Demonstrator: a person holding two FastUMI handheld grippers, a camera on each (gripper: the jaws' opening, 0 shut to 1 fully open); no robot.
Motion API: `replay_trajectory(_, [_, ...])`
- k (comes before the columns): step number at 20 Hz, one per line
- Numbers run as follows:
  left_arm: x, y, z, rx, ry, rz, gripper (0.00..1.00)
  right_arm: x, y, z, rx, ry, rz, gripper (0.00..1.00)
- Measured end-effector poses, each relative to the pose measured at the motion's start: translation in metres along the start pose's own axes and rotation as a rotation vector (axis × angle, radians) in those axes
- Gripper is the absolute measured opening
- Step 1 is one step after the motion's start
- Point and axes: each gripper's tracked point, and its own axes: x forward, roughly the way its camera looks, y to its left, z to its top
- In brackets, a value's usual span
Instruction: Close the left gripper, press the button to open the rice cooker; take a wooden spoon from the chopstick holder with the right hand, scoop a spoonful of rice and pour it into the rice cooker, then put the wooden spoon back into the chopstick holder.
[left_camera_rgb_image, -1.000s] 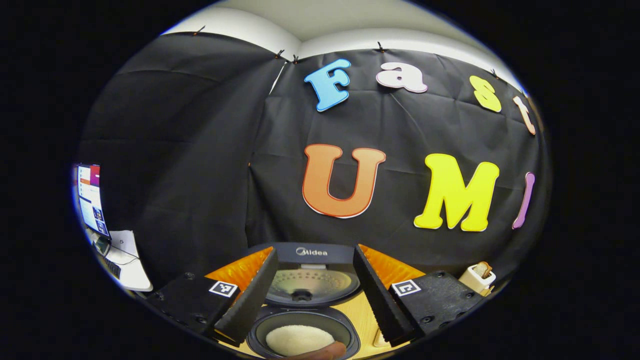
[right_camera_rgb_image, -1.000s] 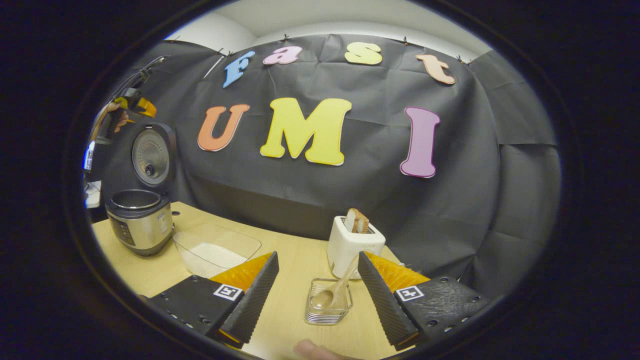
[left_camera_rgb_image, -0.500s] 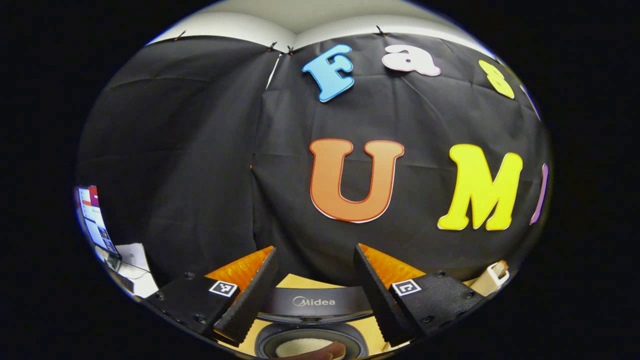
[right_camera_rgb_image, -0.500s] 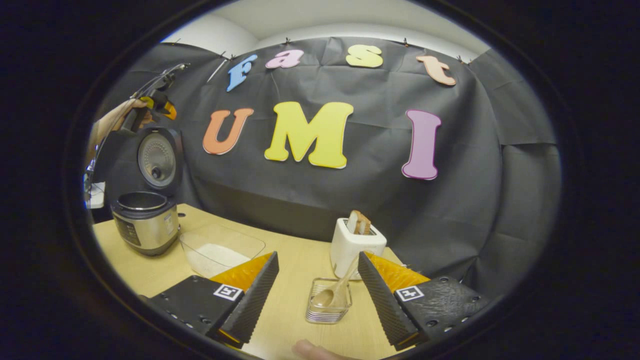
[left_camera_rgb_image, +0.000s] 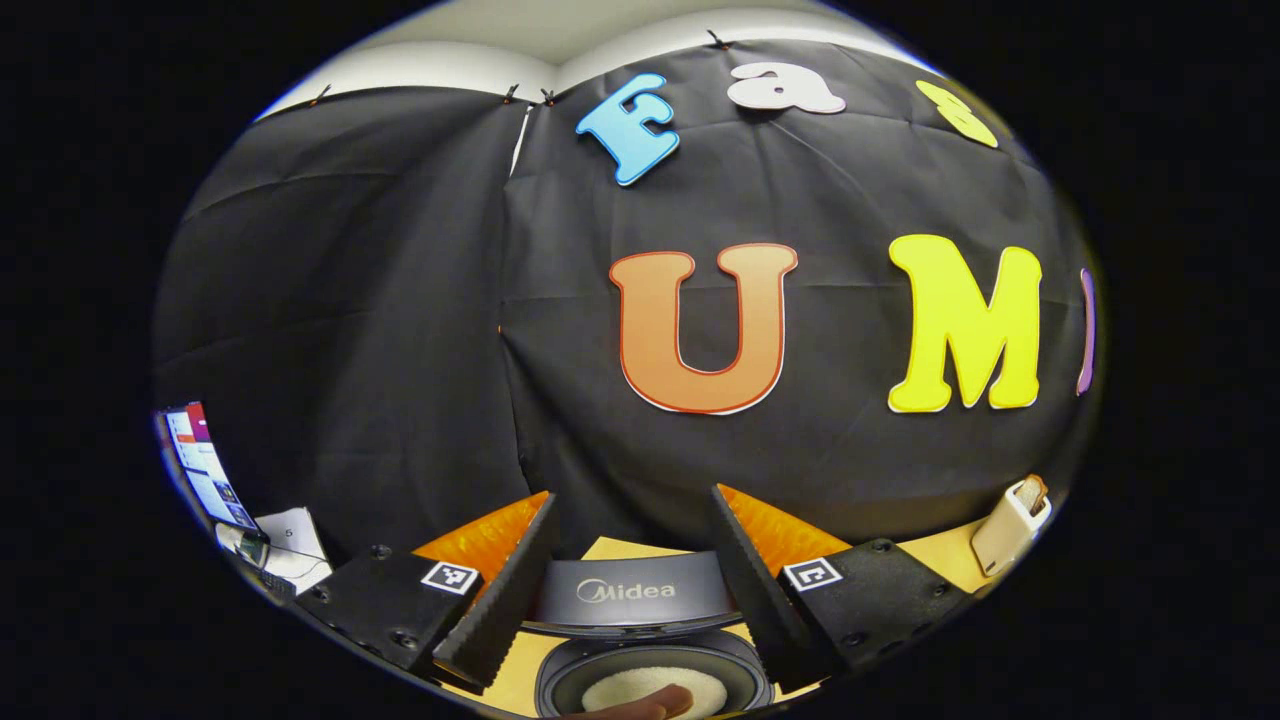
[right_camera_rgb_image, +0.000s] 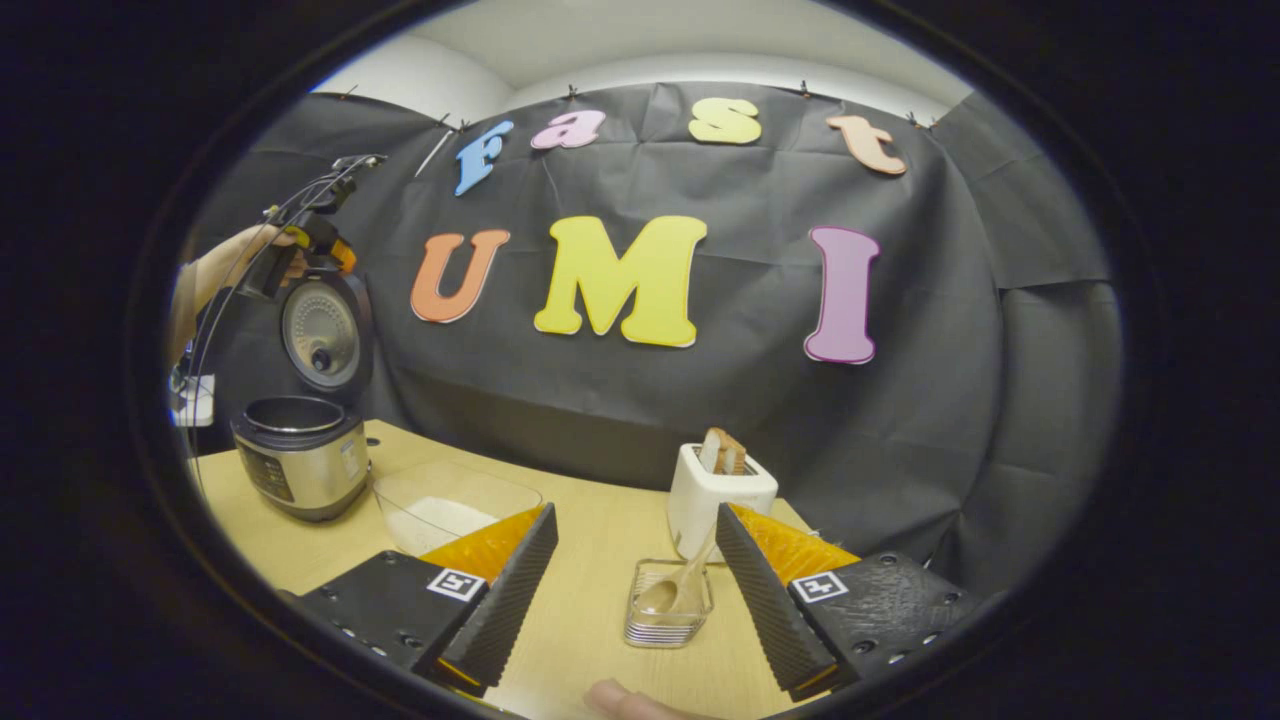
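Note:
The rice cooker (right_camera_rgb_image: 298, 462) stands at the table's left with its lid (right_camera_rgb_image: 322, 335) upright and open. A hand holds my left gripper (right_camera_rgb_image: 305, 240) just above the lid's top edge. From the left gripper view, my left gripper (left_camera_rgb_image: 633, 495) is open over the lid edge (left_camera_rgb_image: 630, 592), with white rice in the pot (left_camera_rgb_image: 655, 688) below. My right gripper (right_camera_rgb_image: 635, 512) is open and holds nothing. Between its fingers, farther off, a wooden spoon (right_camera_rgb_image: 672, 592) rests in a small glass dish (right_camera_rgb_image: 668, 612), leaning on the white chopstick holder (right_camera_rgb_image: 720, 498).
A clear glass bowl of rice (right_camera_rgb_image: 455, 505) sits between the cooker and the chopstick holder (left_camera_rgb_image: 1010, 525). More wooden utensils (right_camera_rgb_image: 725, 450) stick out of the holder. A monitor (left_camera_rgb_image: 205, 465) stands beyond the table's left. A fingertip (right_camera_rgb_image: 610, 695) shows at the bottom edge.
My left gripper has risen and moved from in front of the open lid to above its top edge. The right gripper has drifted only slightly; both stay open.

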Motion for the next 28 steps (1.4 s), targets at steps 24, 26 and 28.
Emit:
replay_trajectory(24, [-0.132,-0.022,-0.133,0.009,-0.001,-0.064,0.95,-0.125,0.011,-0.028,0.061,-0.01,-0.018,0.95])
replay_trajectory(26, [-0.136,-0.024,-0.152,0.014,0.023,-0.079,0.95,-0.135,0.01,-0.019,0.052,-0.035,-0.028,0.95])
replay_trajectory(28, [-0.133,-0.027,-0.176,-0.005,0.069,-0.09,0.95,-0.14,0.014,-0.016,0.057,-0.043,-0.019,0.97])
